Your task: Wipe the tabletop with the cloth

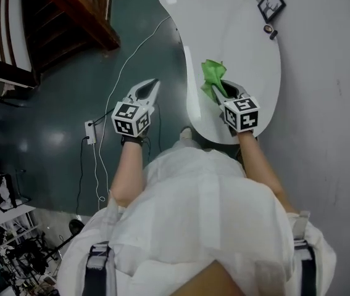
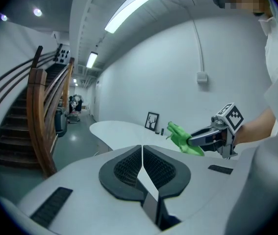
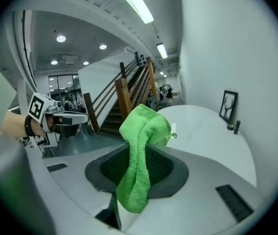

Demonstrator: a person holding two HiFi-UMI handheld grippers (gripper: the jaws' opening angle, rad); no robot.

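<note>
Head view: cloth (image 1: 211, 74) in the right tongs (image 1: 218, 89), above the near end of the tabletop (image 1: 236, 29)

The cloth was not lying on the tabletop. It was pinched at the tips of the right tongs and was bunched into a thick fold. In the right gripper view the jaws were closed on it. One part stood up over the tips and a longer tail hung down in front of the pads.

From above, the cloth was over the near part of the white tabletop, close to its left edge. The long axis of the tabletop ran away from the person, so most of the bare surface lay ahead of the cloth and to the right. I could not tell if the cloth touched the surface. In the left gripper view it seemed to be a little above it.

The left tongs (image 1: 155, 83) were well apart from the tabletop, over the dark floor on the left. Their jaws were pressed together with nothing between them. The right hand was therefore the one placed to wipe. I think the next move needed the cloth lowered flat and then pushed forward along the tabletop. A small frame (image 1: 271, 4) stood at the far end.
</note>
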